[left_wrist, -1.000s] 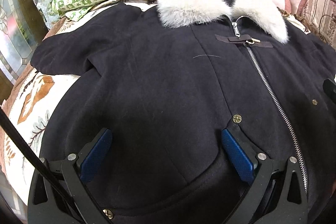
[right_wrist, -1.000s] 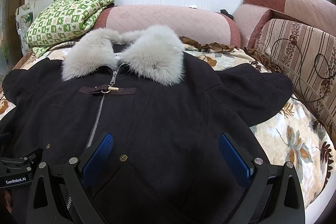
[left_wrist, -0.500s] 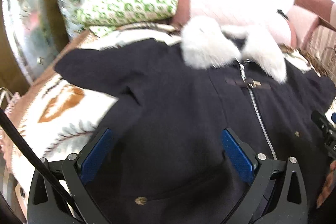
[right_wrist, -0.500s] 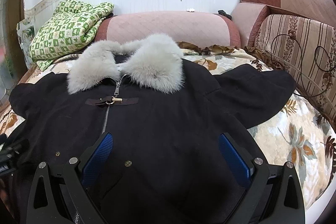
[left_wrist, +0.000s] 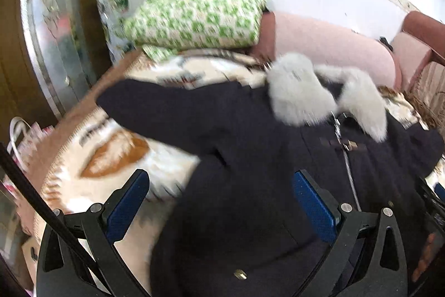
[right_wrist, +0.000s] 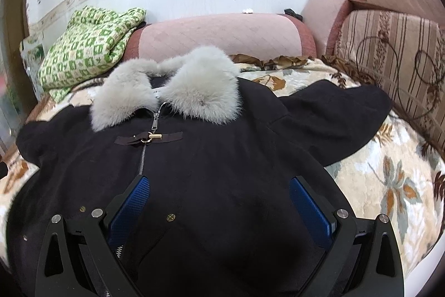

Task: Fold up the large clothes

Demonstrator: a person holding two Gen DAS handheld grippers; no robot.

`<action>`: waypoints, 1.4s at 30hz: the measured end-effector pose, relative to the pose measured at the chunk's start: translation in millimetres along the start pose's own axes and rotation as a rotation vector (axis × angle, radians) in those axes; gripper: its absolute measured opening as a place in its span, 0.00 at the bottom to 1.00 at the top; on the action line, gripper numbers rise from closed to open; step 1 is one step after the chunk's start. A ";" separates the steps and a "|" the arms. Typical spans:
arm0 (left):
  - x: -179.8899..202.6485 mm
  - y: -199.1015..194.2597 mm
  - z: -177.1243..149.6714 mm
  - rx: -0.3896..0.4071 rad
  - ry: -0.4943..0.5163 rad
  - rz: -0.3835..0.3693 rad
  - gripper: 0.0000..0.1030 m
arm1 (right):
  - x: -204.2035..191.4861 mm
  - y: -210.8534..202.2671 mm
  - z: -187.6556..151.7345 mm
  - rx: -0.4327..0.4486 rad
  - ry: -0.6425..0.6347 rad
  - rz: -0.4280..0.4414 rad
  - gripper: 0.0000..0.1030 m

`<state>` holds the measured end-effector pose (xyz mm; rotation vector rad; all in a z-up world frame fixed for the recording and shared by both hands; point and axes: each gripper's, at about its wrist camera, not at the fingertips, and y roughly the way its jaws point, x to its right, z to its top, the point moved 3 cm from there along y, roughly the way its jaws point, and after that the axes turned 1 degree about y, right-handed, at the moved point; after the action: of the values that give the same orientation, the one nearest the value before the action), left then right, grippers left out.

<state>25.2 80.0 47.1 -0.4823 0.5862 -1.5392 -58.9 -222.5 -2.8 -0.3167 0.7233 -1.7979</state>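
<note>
- Coat is lying face up and zipped on the bed, fur collar toward the far cushions, both sleeves spread out.
- Left gripper has swung out to the left over the last second. It was over the chest, now it's over the coat's left edge with the left sleeve ahead. That view is pretty blurry, so it's moving fast.
- Right gripper has barely shifted, hanging over the lower front.
- Both have jaws wide apart, nothing grabbed.
- My guess: left is going for that sleeve to fold it in first. No fold made yet.
</note>
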 end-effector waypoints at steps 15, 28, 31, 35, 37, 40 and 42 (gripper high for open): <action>-35.3 58.3 57.2 0.063 -0.040 -0.003 1.00 | 2.5 10.5 -3.1 -0.031 -0.018 0.024 0.99; -106.4 99.4 56.1 -0.005 -0.171 0.120 1.00 | -1.5 21.4 -9.9 -0.057 -0.051 -0.007 0.99; -134.7 108.7 58.1 -0.005 -0.206 0.210 1.00 | -4.2 22.1 -10.7 -0.055 -0.063 -0.016 0.99; -162.1 118.5 55.2 -0.012 -0.239 0.288 1.00 | -9.4 24.1 -14.1 -0.060 -0.087 -0.023 0.99; -168.8 121.1 52.8 -0.006 -0.231 0.336 1.00 | -11.5 25.6 -15.5 -0.064 -0.097 -0.026 0.99; -172.8 126.8 53.9 -0.006 -0.198 0.377 1.00 | -13.8 27.2 -16.9 -0.069 -0.109 -0.030 0.99; -177.5 134.3 54.3 -0.025 -0.196 0.371 1.00 | -15.5 27.2 -17.6 -0.067 -0.113 -0.032 0.99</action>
<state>173.3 251.5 13.6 -0.5051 0.5099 -1.1192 -42.3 -207.9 -31.1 -0.4728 0.7034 -1.7732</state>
